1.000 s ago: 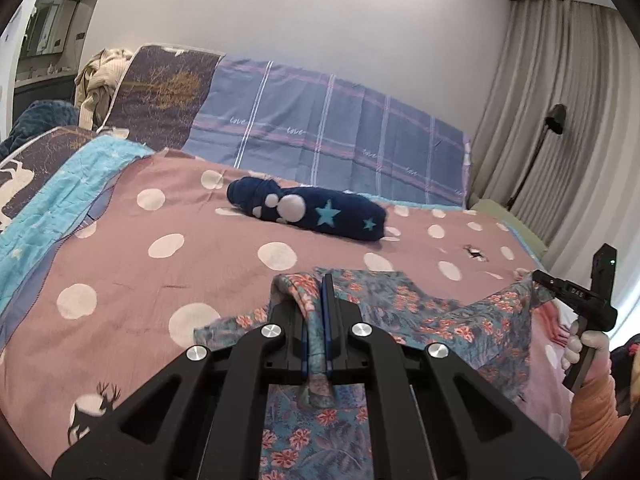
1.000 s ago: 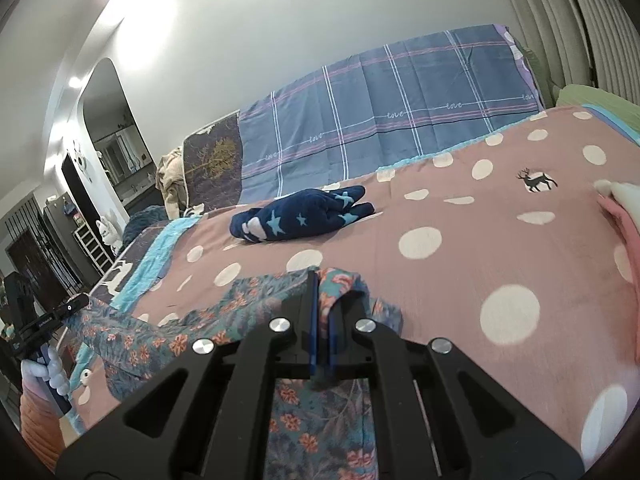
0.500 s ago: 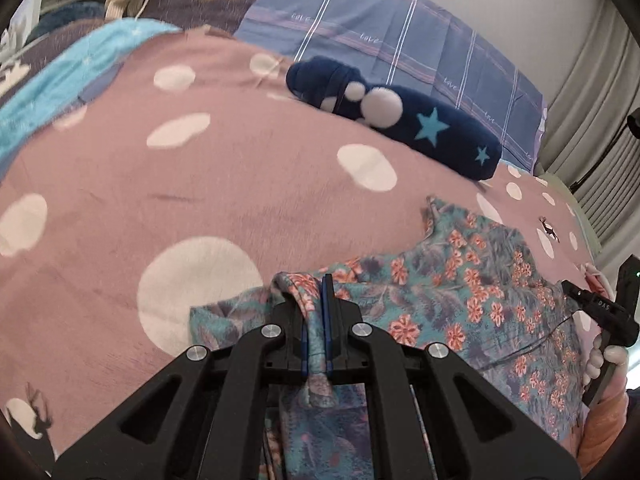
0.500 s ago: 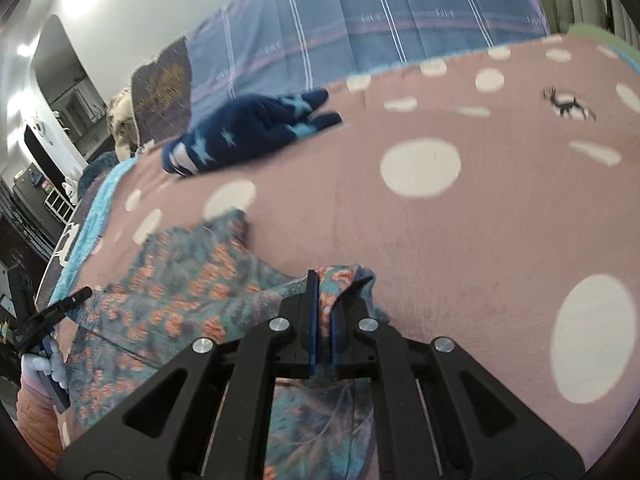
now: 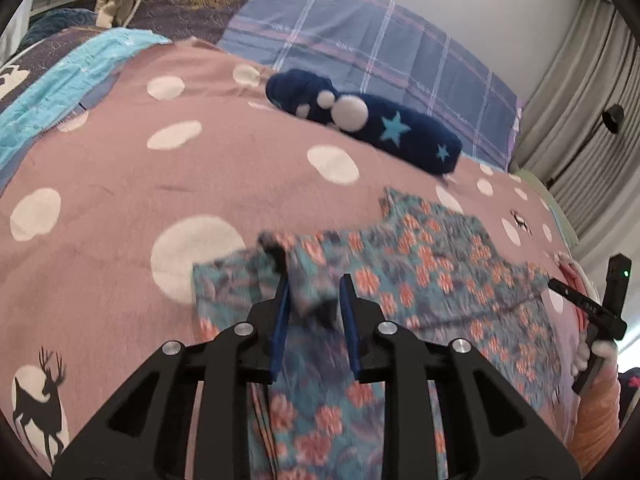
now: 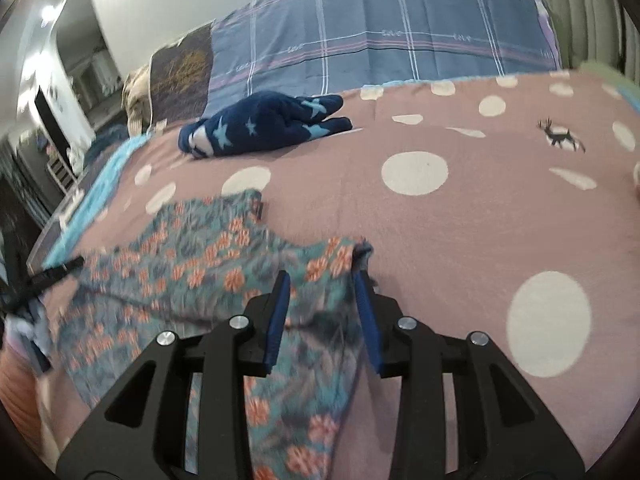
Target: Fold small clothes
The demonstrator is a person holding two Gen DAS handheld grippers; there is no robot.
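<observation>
In the left wrist view, the left gripper (image 5: 314, 296) had just been opening, a corner of the floral garment (image 5: 440, 280) loose between its parted jaws on the bed (image 5: 100, 184); it was best drawn straight back.

In the right wrist view, the right gripper (image 6: 322, 300) had likewise just been opening over the garment's other corner (image 6: 340, 258), gripping nothing.

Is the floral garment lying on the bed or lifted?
Lying on the bed: the floral garment rests on the dotted cover, creased, both grippers' jaws just opened around its corners.

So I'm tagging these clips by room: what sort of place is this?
Most likely a bedroom at home: the work surface is a bed under a pink polka-dot bedspread, a plaid pillow leans at its head, and curtains hang alongside.
</observation>
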